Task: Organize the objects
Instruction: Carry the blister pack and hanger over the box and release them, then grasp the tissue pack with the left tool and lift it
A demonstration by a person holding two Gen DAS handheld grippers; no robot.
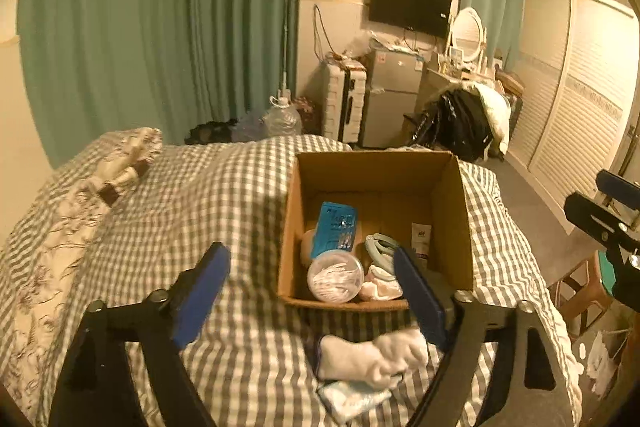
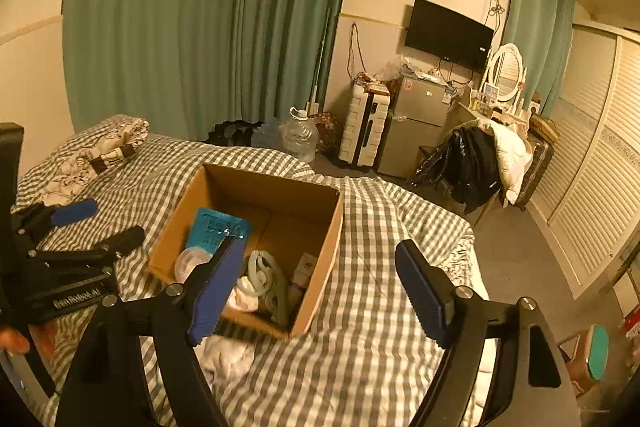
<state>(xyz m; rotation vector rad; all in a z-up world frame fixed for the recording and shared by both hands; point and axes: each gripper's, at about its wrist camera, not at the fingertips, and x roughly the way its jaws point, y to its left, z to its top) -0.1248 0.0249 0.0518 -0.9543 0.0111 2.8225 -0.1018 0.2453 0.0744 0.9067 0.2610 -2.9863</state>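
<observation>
An open cardboard box sits on the checked bed; it also shows in the right wrist view. Inside lie a blue packet, a round clear tub of cotton swabs, a pale green clip, a small tube and a pinkish cloth. A white sock and a pale packet lie on the bed in front of the box. My left gripper is open and empty above the sock. My right gripper is open and empty over the box's near corner.
The bed has a grey checked cover and a floral pillow at the far left. Beyond it stand green curtains, a water jug, a suitcase, a small fridge and a chair with clothes. A stool stands right.
</observation>
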